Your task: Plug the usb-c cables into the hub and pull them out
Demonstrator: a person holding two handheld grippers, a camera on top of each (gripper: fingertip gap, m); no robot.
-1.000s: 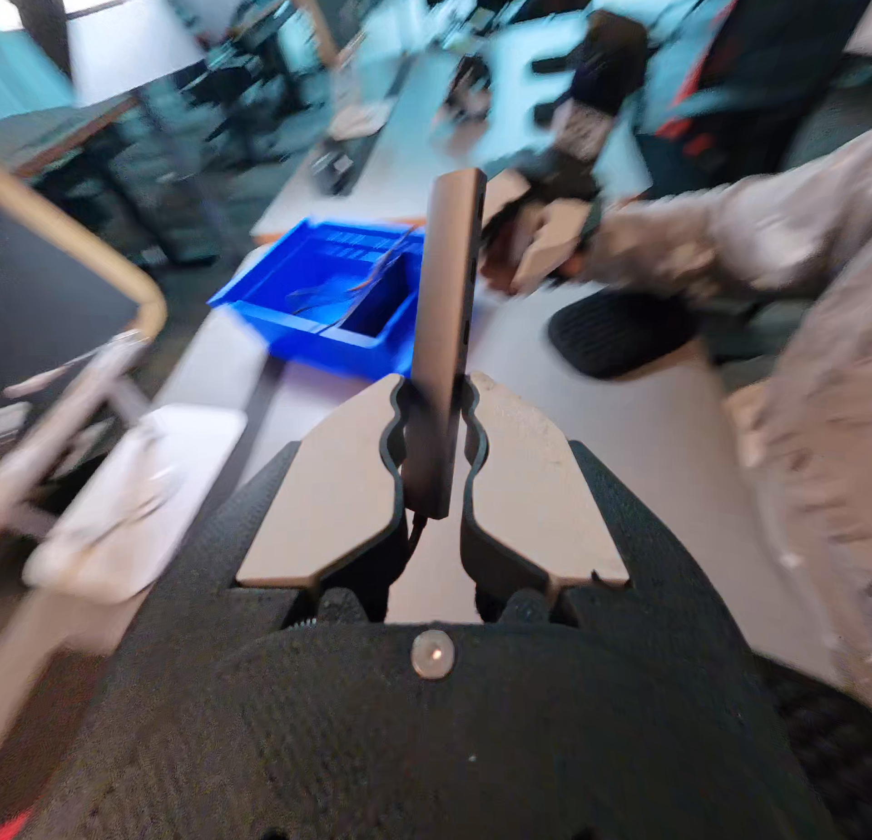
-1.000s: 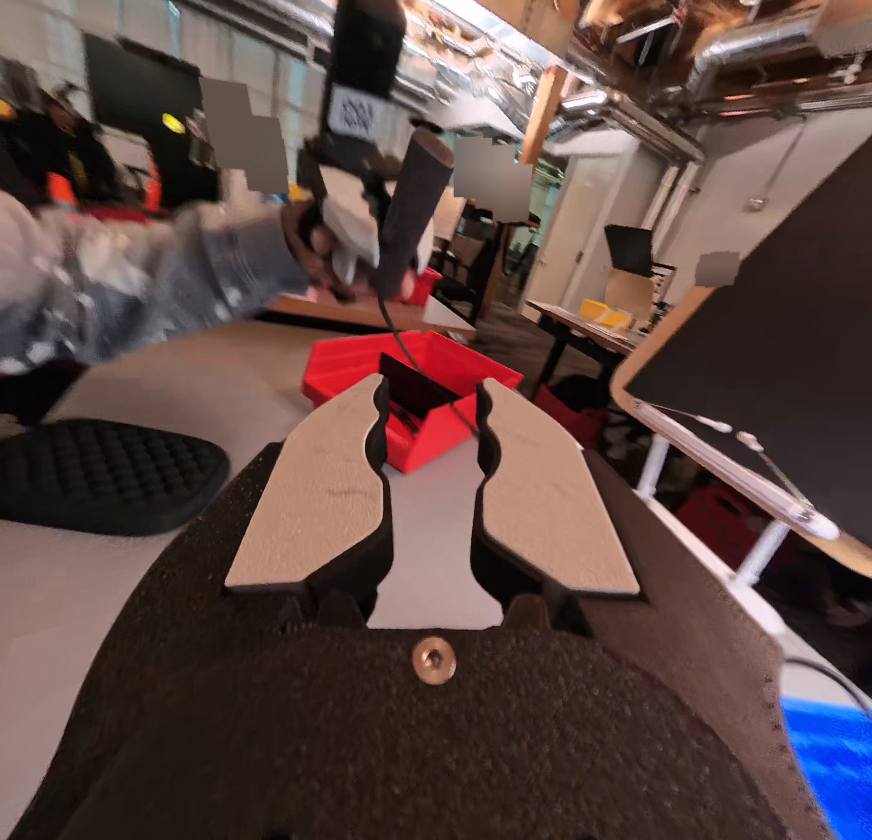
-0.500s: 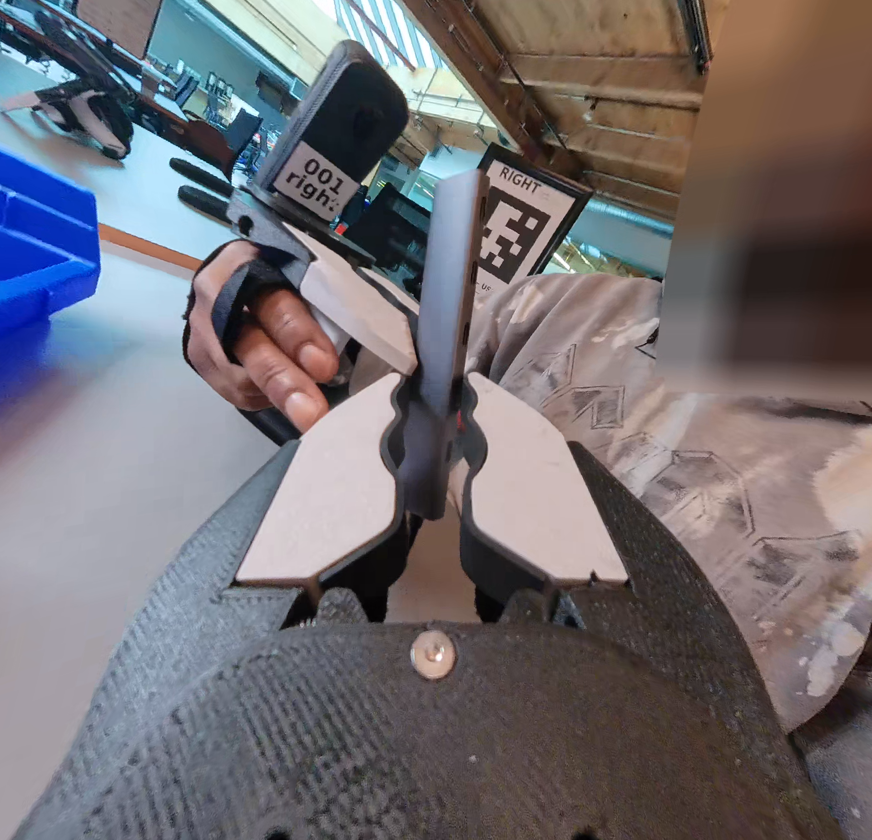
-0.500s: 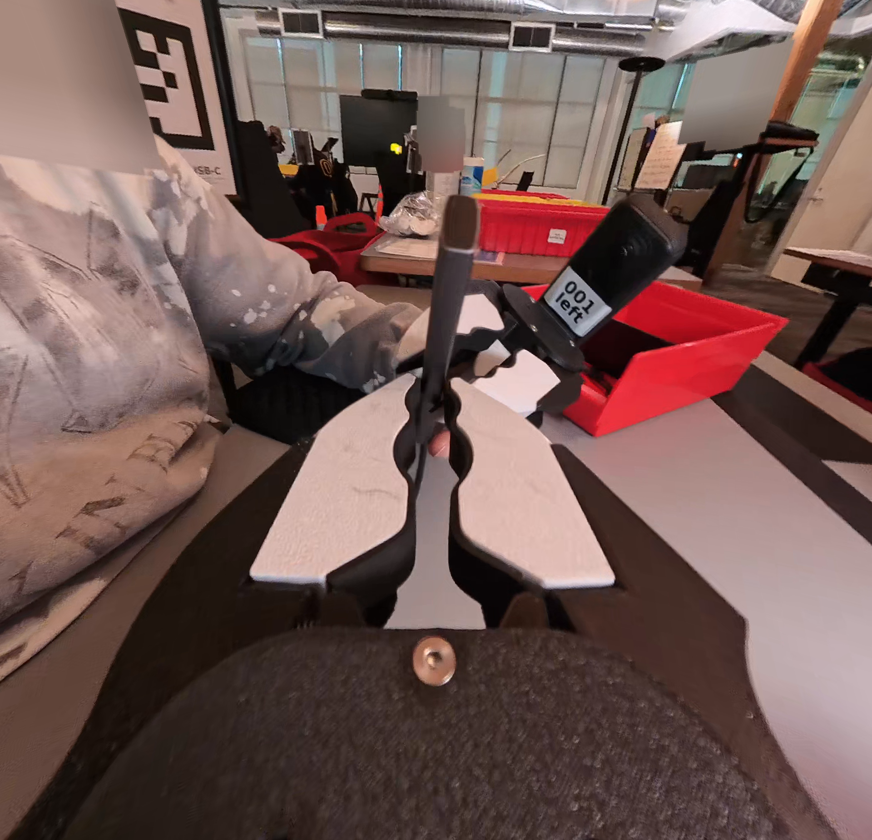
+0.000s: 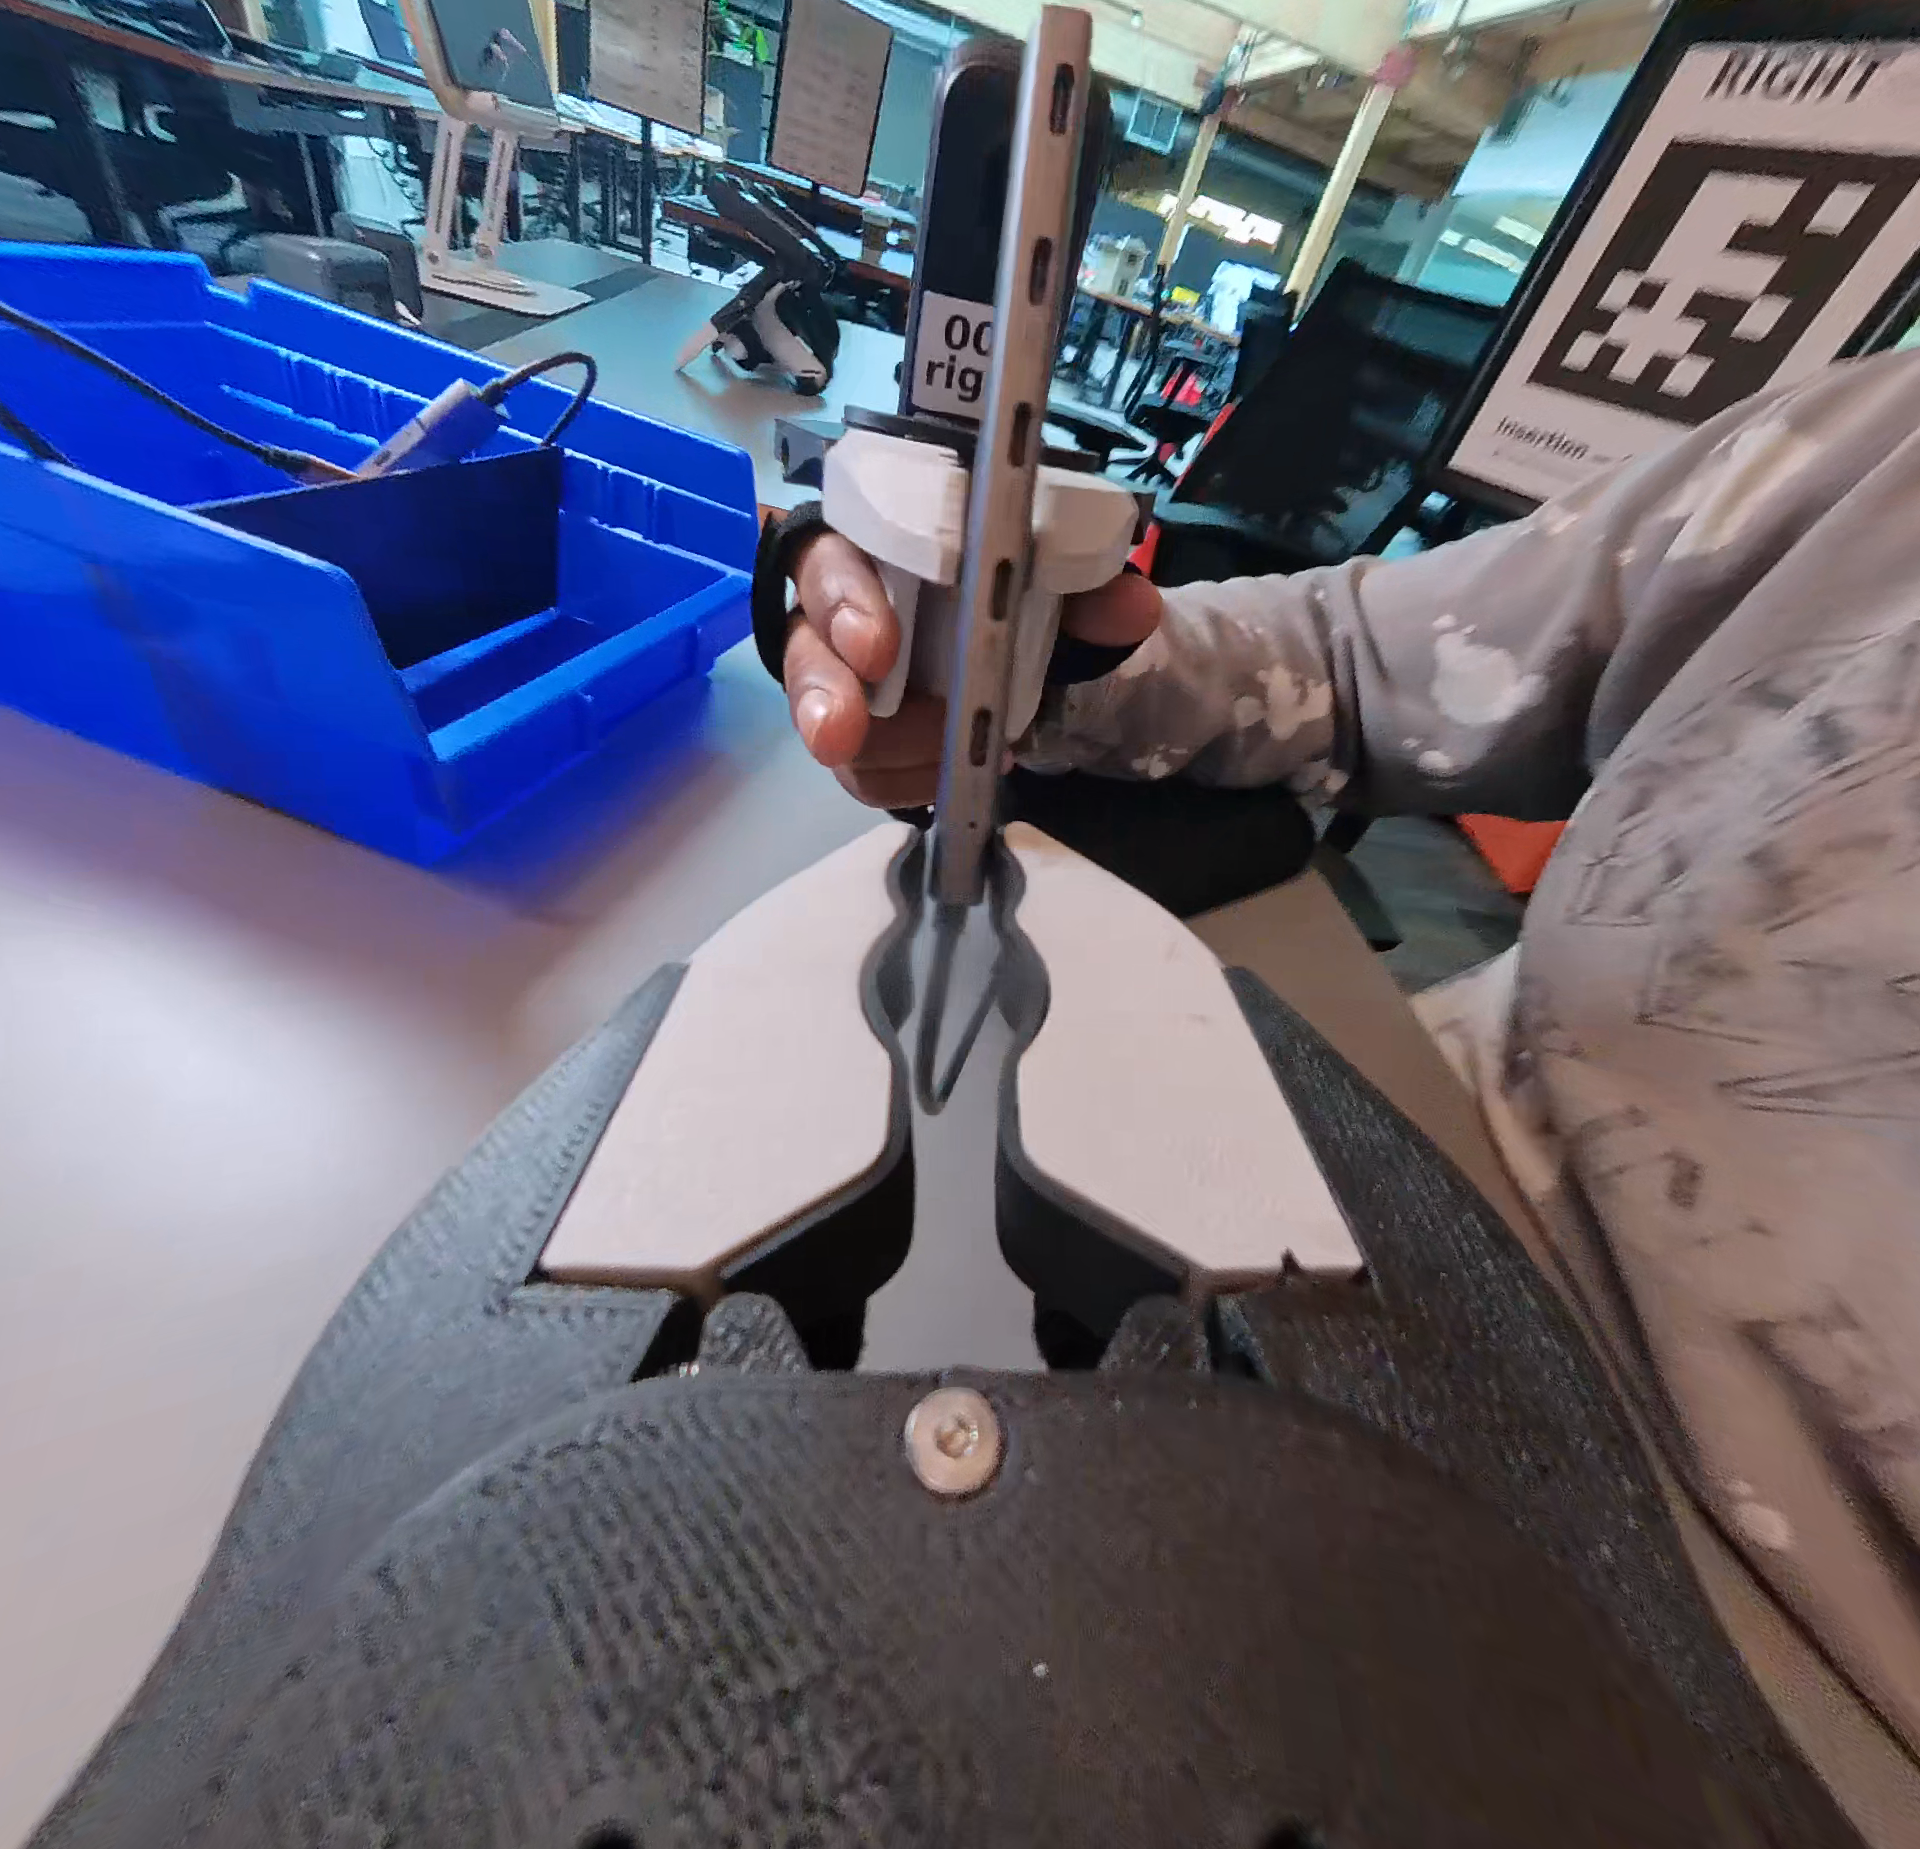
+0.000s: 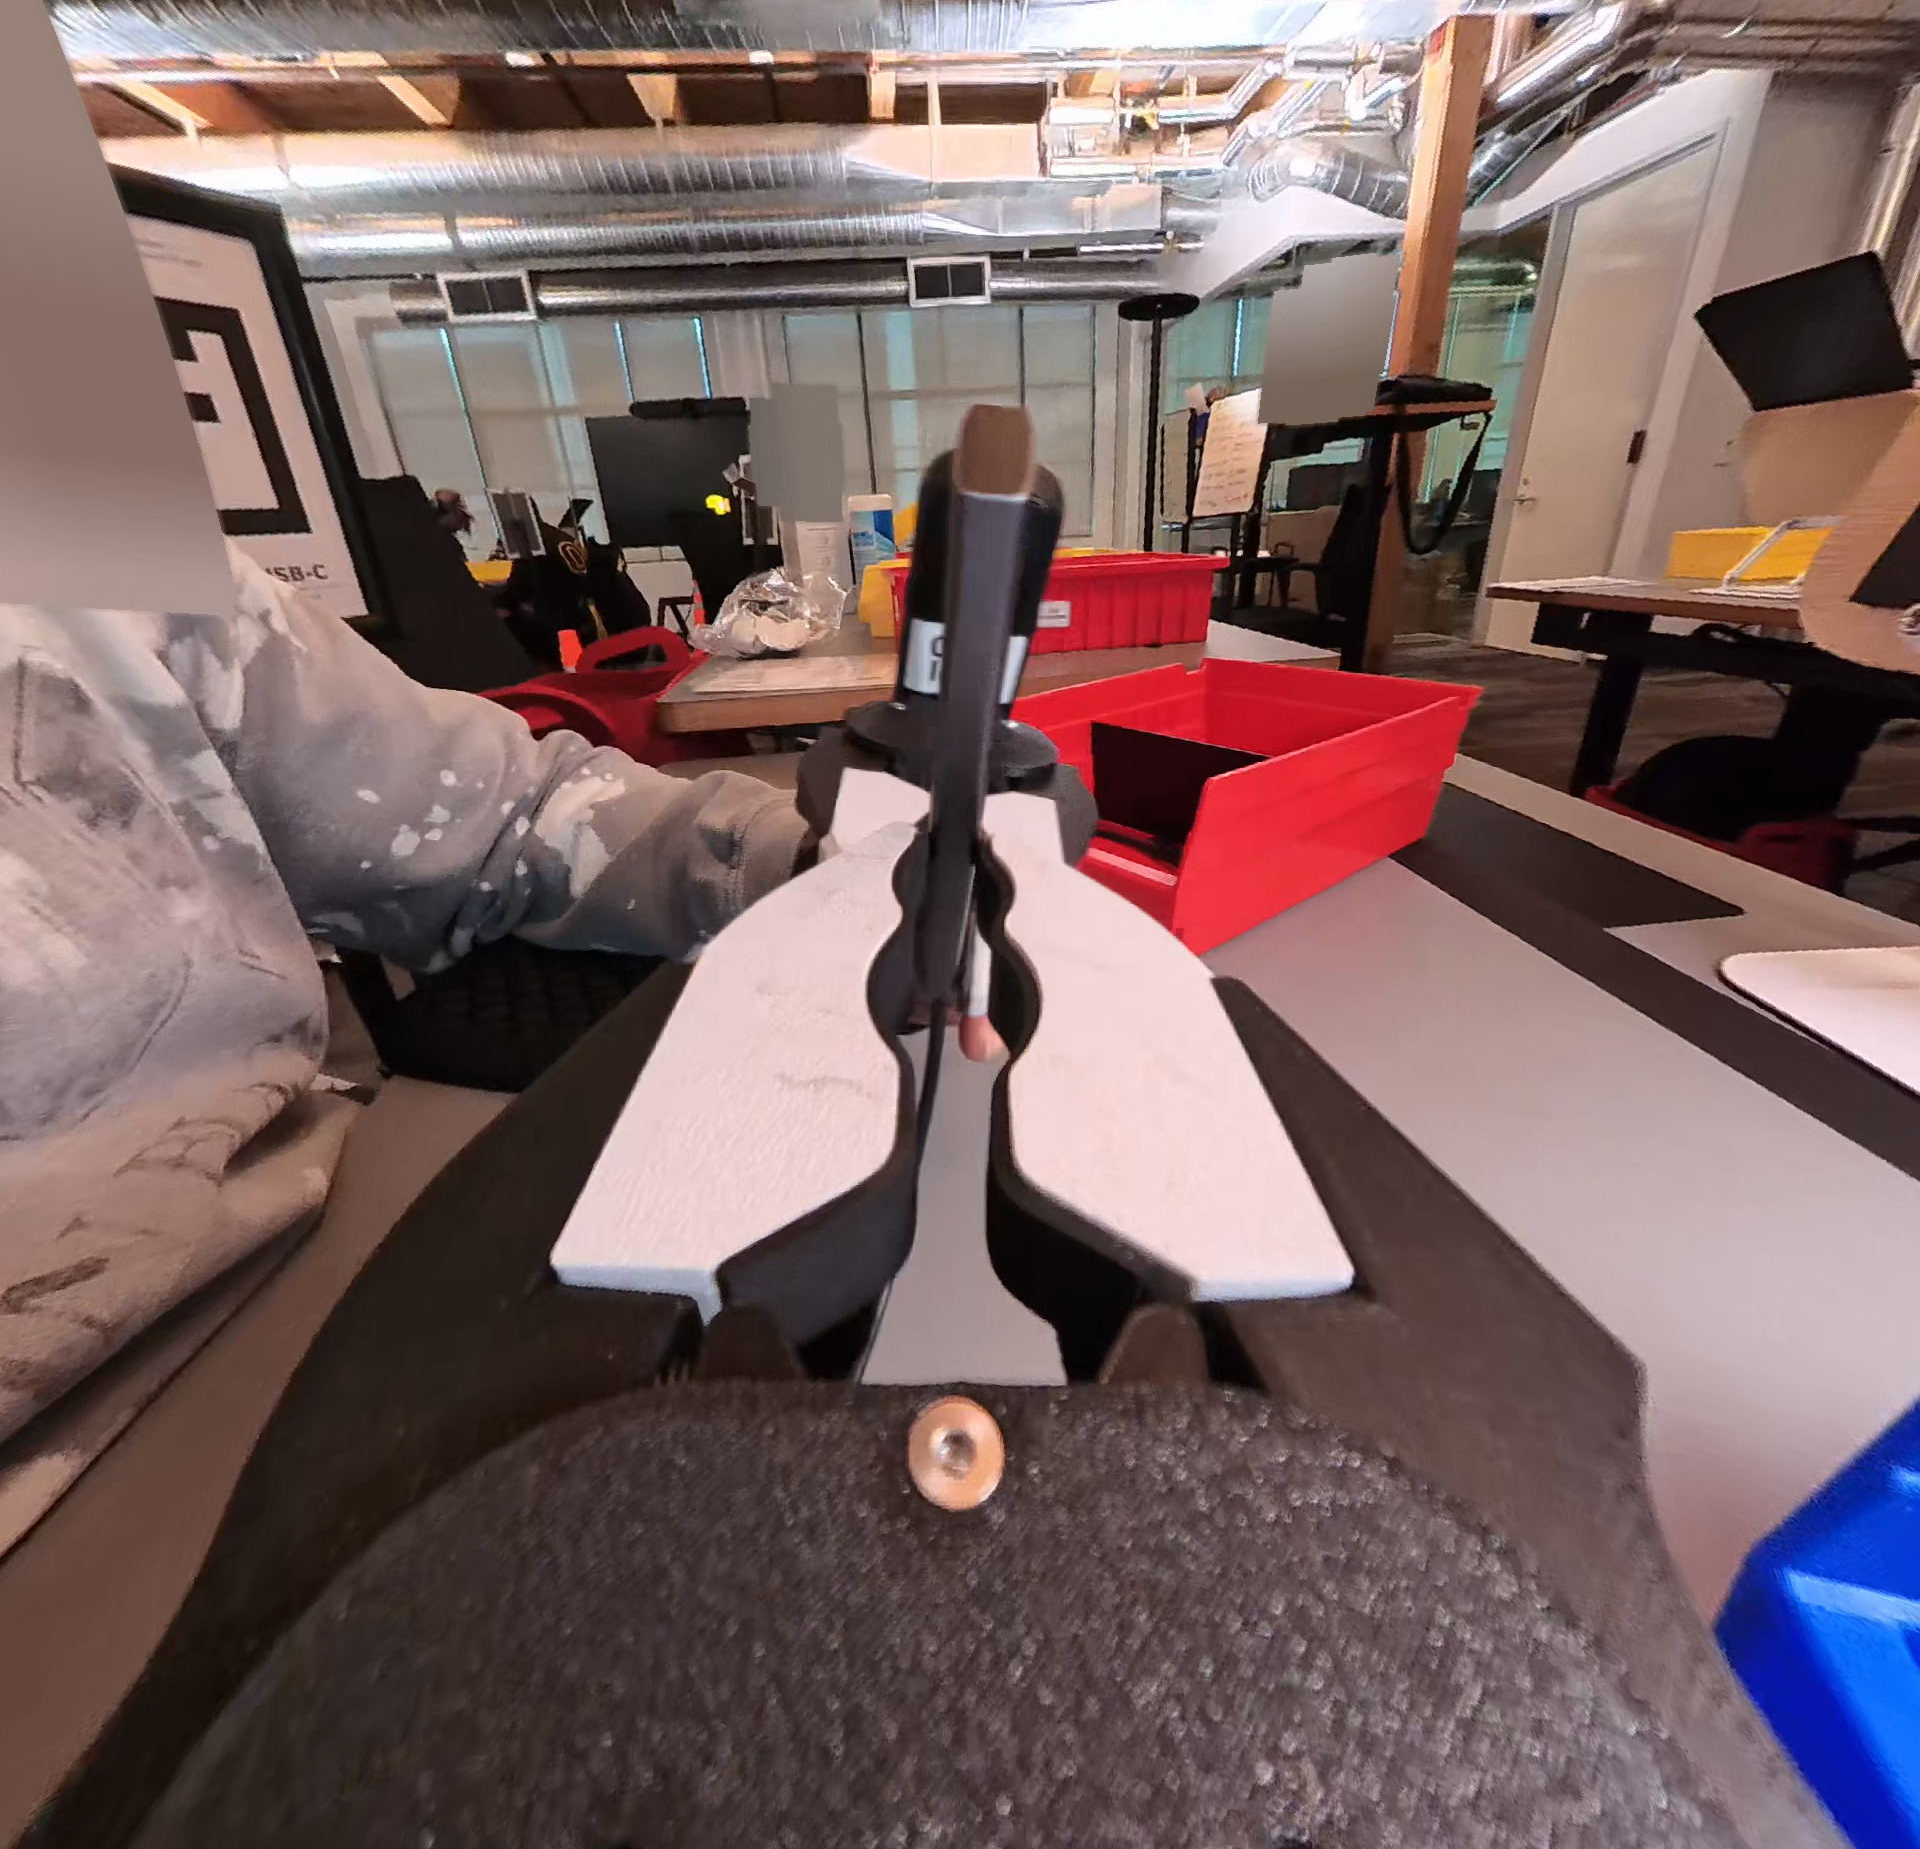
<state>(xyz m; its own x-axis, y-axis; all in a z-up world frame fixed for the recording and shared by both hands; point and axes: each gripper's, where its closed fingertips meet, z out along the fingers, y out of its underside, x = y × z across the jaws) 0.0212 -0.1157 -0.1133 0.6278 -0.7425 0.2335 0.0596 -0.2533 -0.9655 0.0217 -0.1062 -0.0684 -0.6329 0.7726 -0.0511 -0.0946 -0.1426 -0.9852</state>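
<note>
A slim grey USB-C hub stands upright, its row of ports facing the left wrist view. My left gripper is shut on its lower end. My right gripper faces the left one and is shut on the same hub a little higher up. In the left wrist view the right gripper sits behind the hub, one finger on each side. The hub's thin black cable hangs between the right fingers. No other cable is plugged into the visible ports.
A blue bin stands on the grey table to the left, holding another hub with a cable. A red bin stands behind the grippers. A black mat lies under the person's sleeve. A white pad lies at the right. About 5 cm separates my left fingertips from my right.
A second ago my right gripper was open and away from the hub. It has come up facing the left gripper and closed around the hub. The left gripper has kept its hold.
</note>
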